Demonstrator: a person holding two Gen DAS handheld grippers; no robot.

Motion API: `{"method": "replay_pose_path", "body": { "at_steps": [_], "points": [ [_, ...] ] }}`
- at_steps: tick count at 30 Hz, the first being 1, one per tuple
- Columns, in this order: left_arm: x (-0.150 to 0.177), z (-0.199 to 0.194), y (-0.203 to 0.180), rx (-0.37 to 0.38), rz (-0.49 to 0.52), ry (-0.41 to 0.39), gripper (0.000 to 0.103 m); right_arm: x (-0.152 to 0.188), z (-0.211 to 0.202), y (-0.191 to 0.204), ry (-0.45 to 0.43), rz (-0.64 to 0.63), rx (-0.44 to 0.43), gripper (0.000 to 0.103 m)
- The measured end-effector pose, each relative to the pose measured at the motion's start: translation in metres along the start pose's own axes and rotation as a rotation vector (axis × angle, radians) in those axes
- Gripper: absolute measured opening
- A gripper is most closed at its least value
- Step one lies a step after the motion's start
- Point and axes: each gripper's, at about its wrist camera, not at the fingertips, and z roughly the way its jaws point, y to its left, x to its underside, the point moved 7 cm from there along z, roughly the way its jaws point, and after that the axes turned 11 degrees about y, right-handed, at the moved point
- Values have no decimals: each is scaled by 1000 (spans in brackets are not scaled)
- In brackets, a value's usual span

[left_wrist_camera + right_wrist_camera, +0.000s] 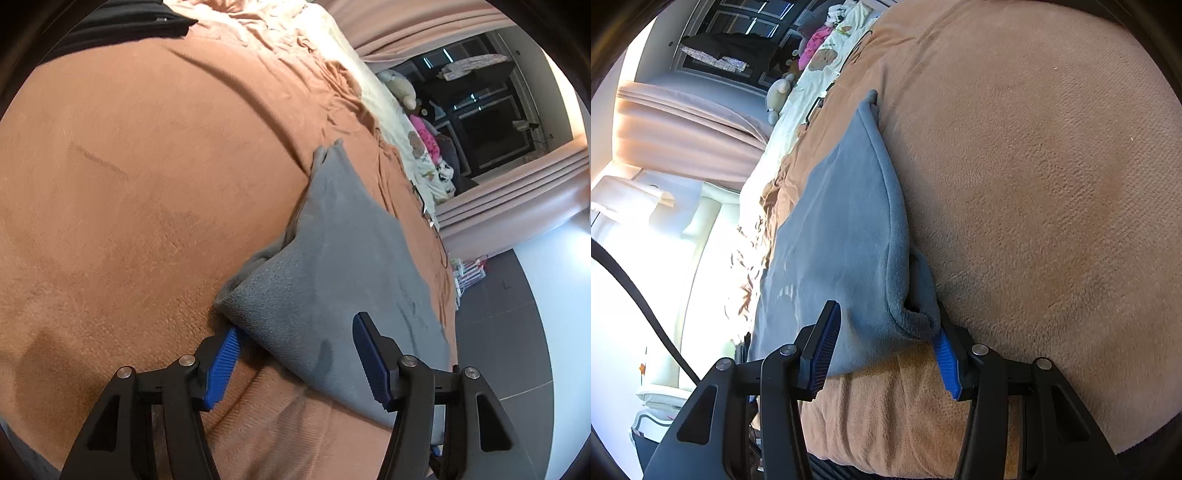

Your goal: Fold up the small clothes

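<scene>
A small grey fleece garment (343,258) lies on the orange-brown blanket (129,184), a layer folded over itself. In the left wrist view my left gripper (299,336) stands open around the garment's near corner, one blue pad (221,365) slid under the edge and the other above the cloth. In the right wrist view the same garment (842,229) looks blue-grey. My right gripper (886,332) is open around its near folded corner, one pad (945,362) tucked beneath the rolled edge, the other over the top. Neither gripper is clamped on the cloth.
The blanket (1052,184) covers a bed. A cream sheet (321,40) with soft toys and clothes lies at the far end. A black garment (122,26) sits at the blanket's far corner. Pink curtains (517,192), a dark window and tiled floor lie beyond the bed's edge.
</scene>
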Motion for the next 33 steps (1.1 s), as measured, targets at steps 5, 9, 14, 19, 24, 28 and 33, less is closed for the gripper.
{"method": "replay_pose_path", "body": {
  "at_steps": [5, 9, 14, 19, 24, 28, 33],
  "points": [
    [-10, 9, -3, -21, 10, 3, 62, 3, -1, 1, 1, -3, -11, 47],
    [-21, 21, -3, -49, 37, 9, 62, -2, 5, 1, 7, -6, 5, 47],
    [-32, 24, -2, -43, 38, 31, 62, -9, 9, 2, -2, 9, 0, 47],
    [-33, 26, -2, -50, 74, 49, 58, -14, 13, 4, -18, 7, 10, 47],
    [-33, 31, -7, -116, 143, 92, 49, -13, 10, -1, -54, 24, 22, 32],
    [-33, 30, -5, -120, 125, 102, 12, -10, 8, 2, -69, 9, 49, 9],
    [-33, 15, -20, -146, 173, 47, 8, -5, 1, 12, -74, -8, 93, 5]
  ]
}}
